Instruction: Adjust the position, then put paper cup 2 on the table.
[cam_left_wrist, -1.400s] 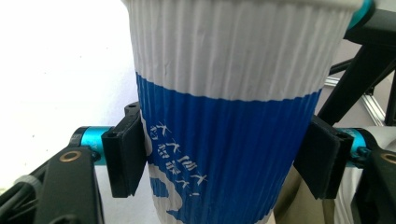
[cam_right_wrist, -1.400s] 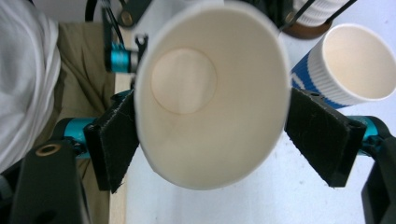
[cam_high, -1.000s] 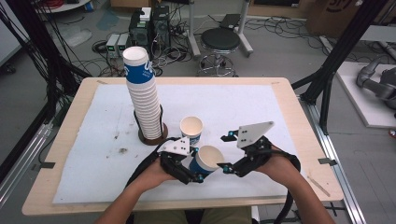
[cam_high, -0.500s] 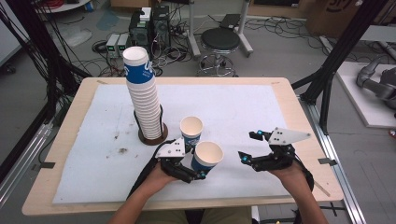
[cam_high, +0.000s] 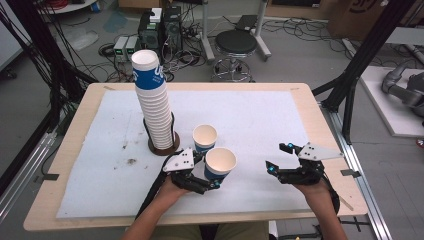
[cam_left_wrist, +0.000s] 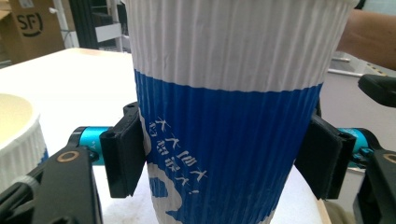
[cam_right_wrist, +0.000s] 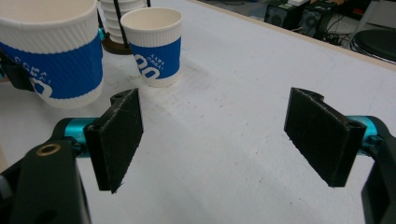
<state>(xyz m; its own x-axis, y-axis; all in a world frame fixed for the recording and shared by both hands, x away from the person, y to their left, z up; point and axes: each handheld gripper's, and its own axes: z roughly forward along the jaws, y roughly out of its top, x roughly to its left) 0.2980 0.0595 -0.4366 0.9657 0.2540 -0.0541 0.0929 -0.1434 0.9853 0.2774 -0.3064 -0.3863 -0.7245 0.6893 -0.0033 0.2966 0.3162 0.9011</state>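
An upright blue-and-white ribbed paper cup (cam_high: 220, 163) stands just beside a second cup (cam_high: 205, 138), near a tall cup stack (cam_high: 155, 102).

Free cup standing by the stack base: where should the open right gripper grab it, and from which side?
Grip the standing cup across its ribbed wall, about mid-height, coming in level from its right with the right gripper. It is upright and tapered; the stack is on its left and the held cup in front.

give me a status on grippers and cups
Left gripper shut on a cup. Right gripper open, holding nothing, off to the side. Second cup just behind; stack beyond it.
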